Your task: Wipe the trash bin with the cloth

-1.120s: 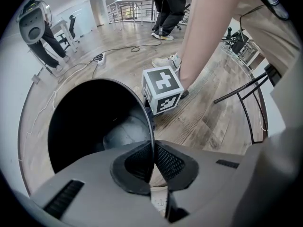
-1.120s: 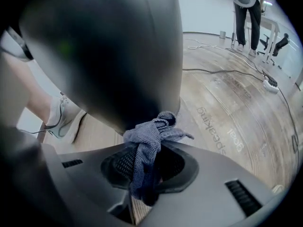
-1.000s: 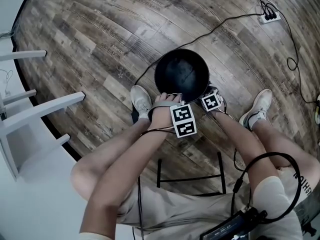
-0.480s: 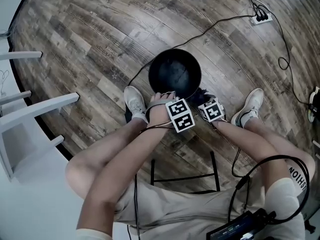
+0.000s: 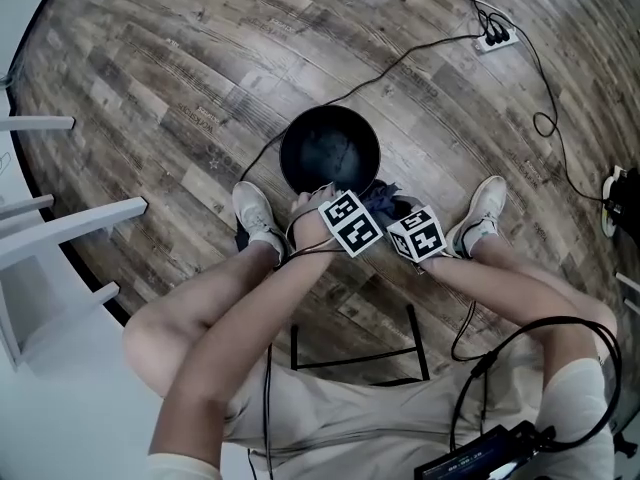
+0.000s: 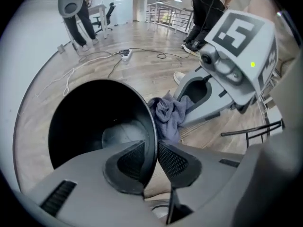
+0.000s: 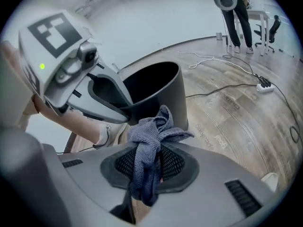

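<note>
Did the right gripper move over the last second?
Yes: against the bin, the right gripper drew back toward the person, nearer the right shoe.

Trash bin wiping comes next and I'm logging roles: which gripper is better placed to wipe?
Right. The right gripper is shut on the cloth, beside the trash bin. The left gripper clamps its rim, probably steadying it.

A floor (image 5: 170,88) of dark, weathered wood-look planks is seen from above. A black cable (image 5: 415,58) is trailed across it to a white power strip (image 5: 493,38), and a rectangle of black tape (image 5: 350,358) is marked on the boards. White furniture legs (image 5: 70,226) are set at the left. In the left gripper view, a railing (image 6: 165,15) and an office chair (image 6: 110,9) are shown far off in bright light. A pale wall (image 7: 156,22) is shown in the right gripper view.
</note>
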The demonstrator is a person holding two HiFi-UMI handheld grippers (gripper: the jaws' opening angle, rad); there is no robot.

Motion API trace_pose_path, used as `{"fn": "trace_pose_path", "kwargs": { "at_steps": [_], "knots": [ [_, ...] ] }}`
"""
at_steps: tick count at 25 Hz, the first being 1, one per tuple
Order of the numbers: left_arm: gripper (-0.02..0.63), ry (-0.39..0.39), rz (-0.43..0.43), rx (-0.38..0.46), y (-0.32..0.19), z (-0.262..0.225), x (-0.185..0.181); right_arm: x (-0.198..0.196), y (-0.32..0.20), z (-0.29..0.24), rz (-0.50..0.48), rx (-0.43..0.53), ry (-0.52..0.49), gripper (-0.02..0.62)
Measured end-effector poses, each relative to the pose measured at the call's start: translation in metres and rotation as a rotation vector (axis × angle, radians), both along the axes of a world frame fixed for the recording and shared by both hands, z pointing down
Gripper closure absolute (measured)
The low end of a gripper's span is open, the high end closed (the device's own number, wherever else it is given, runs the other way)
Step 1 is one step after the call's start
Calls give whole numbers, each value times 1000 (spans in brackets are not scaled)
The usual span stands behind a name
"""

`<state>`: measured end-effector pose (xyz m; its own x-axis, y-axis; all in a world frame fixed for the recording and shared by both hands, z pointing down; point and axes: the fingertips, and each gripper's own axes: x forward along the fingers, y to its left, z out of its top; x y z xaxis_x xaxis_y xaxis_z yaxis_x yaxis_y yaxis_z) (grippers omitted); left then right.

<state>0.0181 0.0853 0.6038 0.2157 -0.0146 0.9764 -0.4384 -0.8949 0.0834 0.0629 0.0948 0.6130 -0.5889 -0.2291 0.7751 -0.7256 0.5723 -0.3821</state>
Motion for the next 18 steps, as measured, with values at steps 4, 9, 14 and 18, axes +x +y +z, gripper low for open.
{"fn": "trace_pose_path", "kwargs": {
  "at_steps": [4,9,14,18],
  "knots": [
    [506,-31,202,63,6,-3,-17,-6,7,-26,7,-8,-52,518],
    [506,-78,331,84,11,8,-42,-14,3,-37,63,-24,-66,518],
    [529,-111,397,100,11,14,-44,-22,-10,-28,86,-28,-47,518],
    [549,-123,467,121,14,16,-43,-25,-7,-3,84,-42,-14,518]
  ]
}}
